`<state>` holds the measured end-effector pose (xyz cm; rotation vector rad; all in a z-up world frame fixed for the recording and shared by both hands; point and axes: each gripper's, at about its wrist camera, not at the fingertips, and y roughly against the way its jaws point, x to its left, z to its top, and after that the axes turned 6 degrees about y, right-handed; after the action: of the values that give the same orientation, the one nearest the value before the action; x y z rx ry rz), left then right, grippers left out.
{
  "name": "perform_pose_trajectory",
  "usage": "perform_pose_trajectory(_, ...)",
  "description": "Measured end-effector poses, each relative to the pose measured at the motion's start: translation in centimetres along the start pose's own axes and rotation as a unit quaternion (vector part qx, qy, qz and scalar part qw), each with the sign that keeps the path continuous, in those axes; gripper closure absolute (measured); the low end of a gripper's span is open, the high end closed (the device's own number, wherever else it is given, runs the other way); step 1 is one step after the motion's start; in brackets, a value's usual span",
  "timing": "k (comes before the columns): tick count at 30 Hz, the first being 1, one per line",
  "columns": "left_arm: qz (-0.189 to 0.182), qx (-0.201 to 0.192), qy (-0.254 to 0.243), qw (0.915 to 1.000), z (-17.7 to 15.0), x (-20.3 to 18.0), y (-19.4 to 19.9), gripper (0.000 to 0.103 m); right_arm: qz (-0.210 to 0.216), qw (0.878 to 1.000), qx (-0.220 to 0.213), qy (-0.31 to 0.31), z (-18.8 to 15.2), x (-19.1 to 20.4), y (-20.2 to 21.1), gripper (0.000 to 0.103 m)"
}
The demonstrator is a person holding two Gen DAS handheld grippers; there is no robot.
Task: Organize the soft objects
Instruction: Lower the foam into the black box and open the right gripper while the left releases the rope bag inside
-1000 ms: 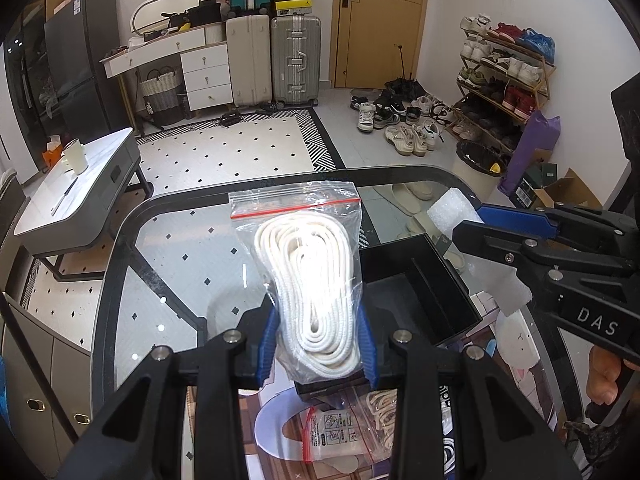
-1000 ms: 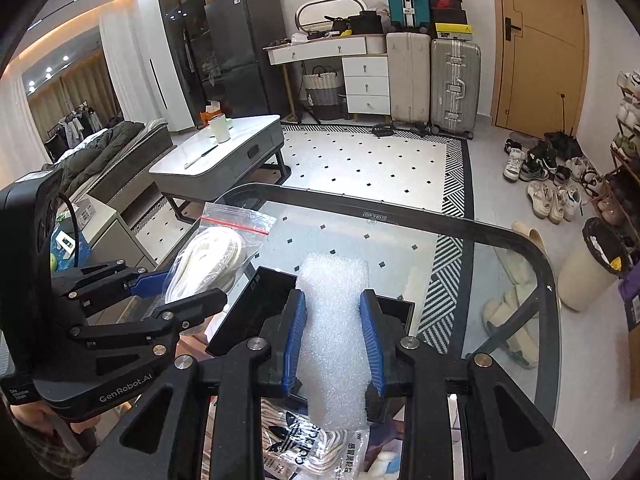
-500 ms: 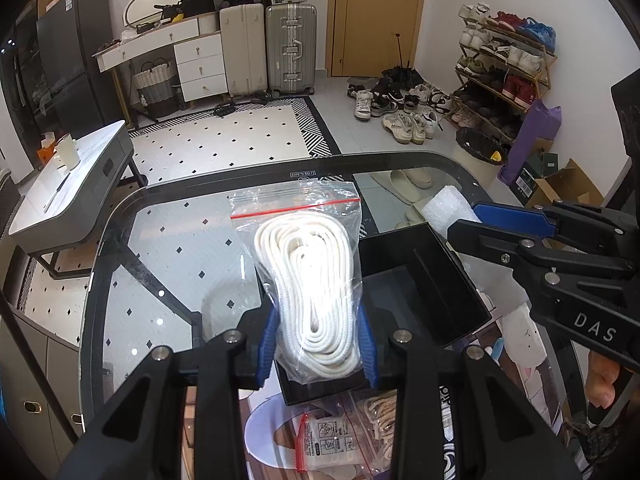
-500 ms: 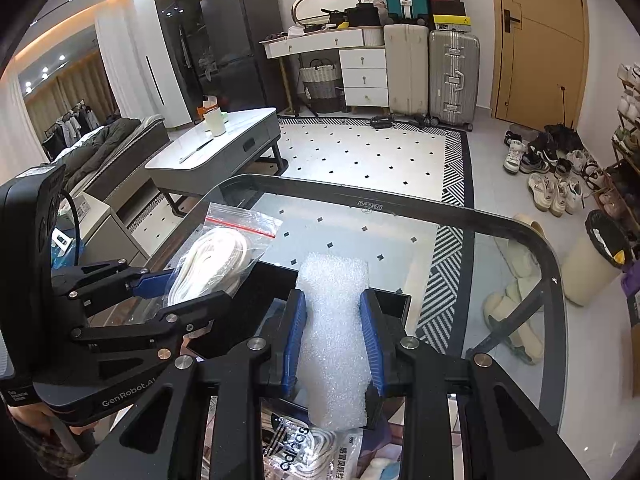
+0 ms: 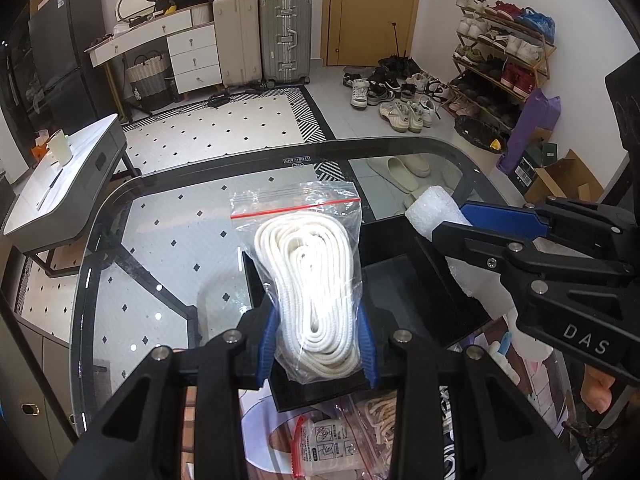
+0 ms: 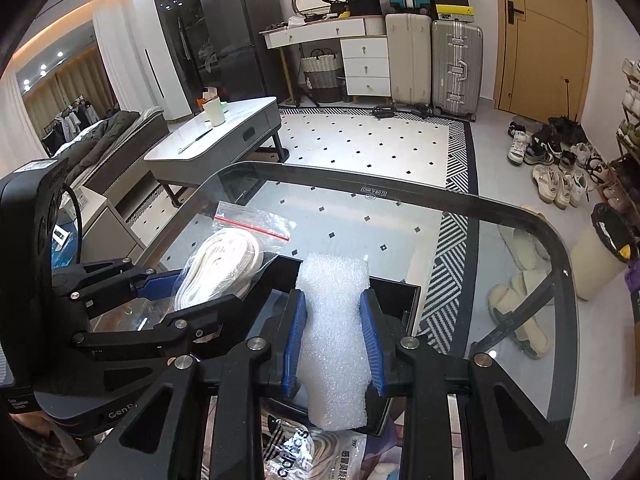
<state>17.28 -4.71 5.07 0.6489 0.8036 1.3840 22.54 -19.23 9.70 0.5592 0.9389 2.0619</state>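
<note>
My left gripper is shut on a clear zip bag of coiled white rope and holds it upright over the black box on the glass table. My right gripper is shut on a white foam piece and holds it above the same black box. In the left wrist view the right gripper reaches in from the right with the foam piece. In the right wrist view the left gripper shows at the left with the rope bag.
More bagged items lie on the near table: a rope bag and an Adidas-printed bag. A patterned mat lies under them. Beyond the table stand a low white table, suitcases and shoes.
Both grippers have moved forward a little over the black box with their loads still held. The box now lies more directly beneath them.
</note>
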Motion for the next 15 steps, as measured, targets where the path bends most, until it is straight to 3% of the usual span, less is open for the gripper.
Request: perform_pose_trajectory(15, 0.002, 0.029, -0.011, 0.9995, -0.5, -0.5, -2.0, 0.07, 0.009, 1.0, 0.018, -0.004, -0.4, -0.5, -2.1, 0.075)
